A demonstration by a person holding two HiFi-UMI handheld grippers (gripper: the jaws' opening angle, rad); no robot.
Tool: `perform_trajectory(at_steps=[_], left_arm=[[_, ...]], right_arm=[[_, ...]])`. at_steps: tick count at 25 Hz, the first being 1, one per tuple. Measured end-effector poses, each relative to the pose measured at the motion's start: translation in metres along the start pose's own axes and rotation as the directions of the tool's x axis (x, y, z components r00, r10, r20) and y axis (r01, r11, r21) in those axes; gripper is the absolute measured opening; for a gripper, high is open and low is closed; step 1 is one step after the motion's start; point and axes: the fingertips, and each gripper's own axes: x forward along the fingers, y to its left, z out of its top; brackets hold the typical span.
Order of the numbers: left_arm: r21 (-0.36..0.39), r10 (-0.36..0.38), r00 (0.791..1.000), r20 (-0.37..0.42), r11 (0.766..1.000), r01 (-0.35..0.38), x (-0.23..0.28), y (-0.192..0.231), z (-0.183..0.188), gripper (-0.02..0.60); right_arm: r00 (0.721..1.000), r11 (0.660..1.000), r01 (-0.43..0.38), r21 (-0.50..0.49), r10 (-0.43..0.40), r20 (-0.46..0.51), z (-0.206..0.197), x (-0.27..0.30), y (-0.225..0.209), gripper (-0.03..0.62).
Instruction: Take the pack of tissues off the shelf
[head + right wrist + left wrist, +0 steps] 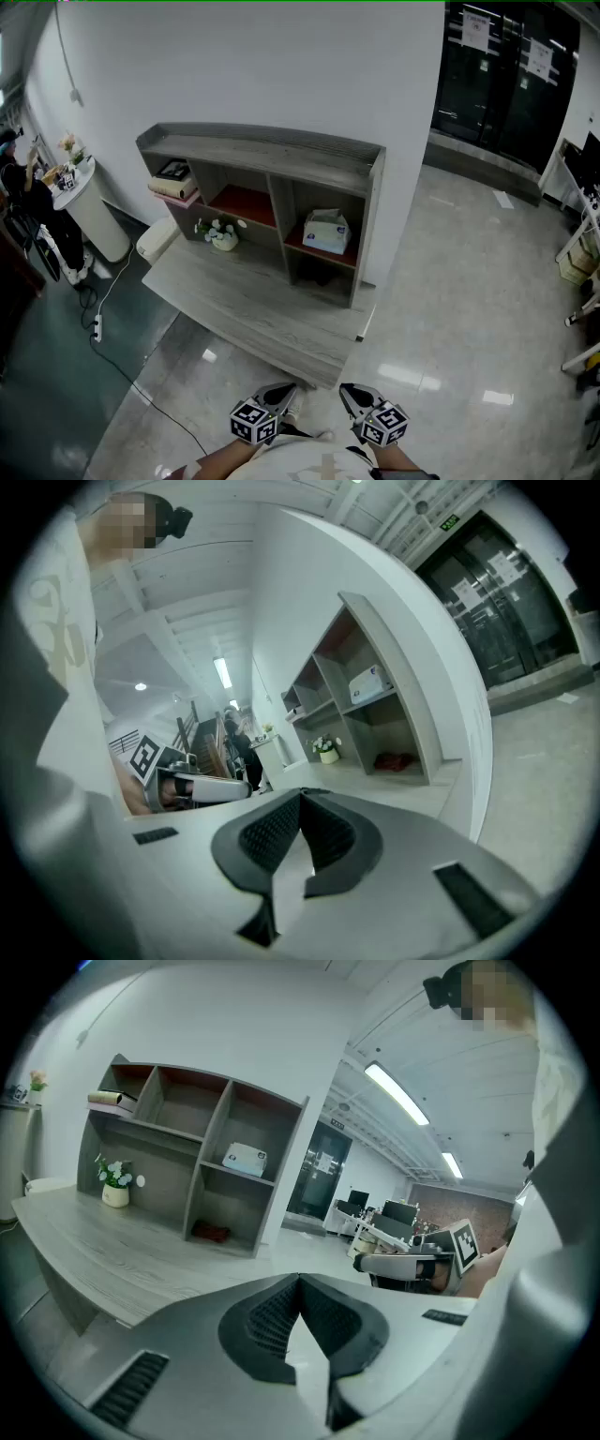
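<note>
The pack of tissues (326,231) is a pale soft pack lying on the red board of the right-hand compartment of a grey shelf unit (272,155). It also shows in the left gripper view (245,1159) and in the right gripper view (370,682). Both grippers are far from it, held close to the person's body at the bottom of the head view. My left gripper (281,392) has its jaws closed tip to tip with nothing between them (300,1279). My right gripper (351,394) stands beside it, jaws also meeting and empty (302,794).
The shelf unit stands on a long grey desk (253,314). A small flower pot (223,234) and stacked books (173,183) occupy the left compartments; something red (211,1232) lies in the lower right one. A white round stand (94,211) and a person (23,202) are at left; glass doors (506,75) at back right.
</note>
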Motion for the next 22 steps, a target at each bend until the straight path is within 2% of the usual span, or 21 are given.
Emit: perform_trajectory(at_steps=[8, 14, 22], left_arm=[[0.042, -0.037, 0.999, -0.004, 0.998, 0.037, 0.0, -0.017, 0.0, 0.013], [0.042, -0.032, 0.999, 0.008, 0.999, 0.031, -0.002, -0.02, -0.002, 0.014], [0.031, -0.013, 1.0, 0.022, 0.999, 0.012, -0.006, -0.023, -0.004, 0.014]], right_arm=[[0.999, 1.0, 0.019, -0.003, -0.019, 0.033, -0.001, -0.013, 0.006, 0.003], [0.998, 1.0, 0.029, 0.008, -0.029, 0.051, 0.0, -0.019, 0.005, 0.005], [0.999, 1.0, 0.014, -0.001, -0.014, 0.03, -0.003, -0.023, 0.008, 0.005]])
